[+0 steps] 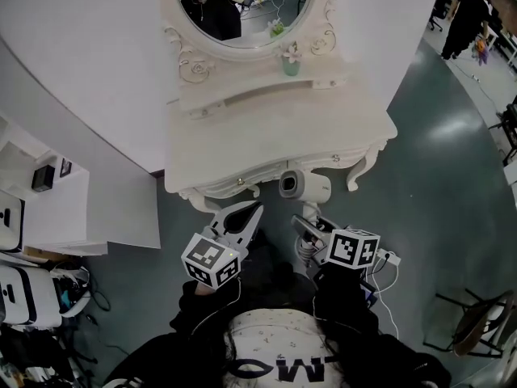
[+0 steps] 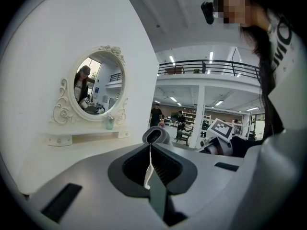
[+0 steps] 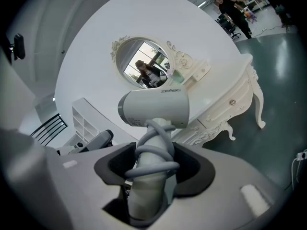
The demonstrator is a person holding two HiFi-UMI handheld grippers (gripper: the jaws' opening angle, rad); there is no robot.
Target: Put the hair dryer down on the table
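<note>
Right gripper view: right gripper (image 3: 152,169) clamps the hair dryer (image 3: 156,108) by its handle (image 3: 144,193), nozzle body on top, held off the table (image 1: 266,132) at its front edge, ready for set-down. Left gripper (image 2: 151,169) has jaws closed, empty, idle alongside.

A white carved dressing table (image 1: 242,140) with curled legs stands against a curved white wall (image 1: 81,23). An oval mirror in an ornate white frame (image 1: 242,6) rises at the table's back edge. The glossy grey-green floor (image 1: 452,152) reflects light. White open shelving (image 1: 56,208) stands at the left. Strip lights (image 2: 171,60) glow beyond a black-railed mezzanine (image 2: 206,68).
</note>
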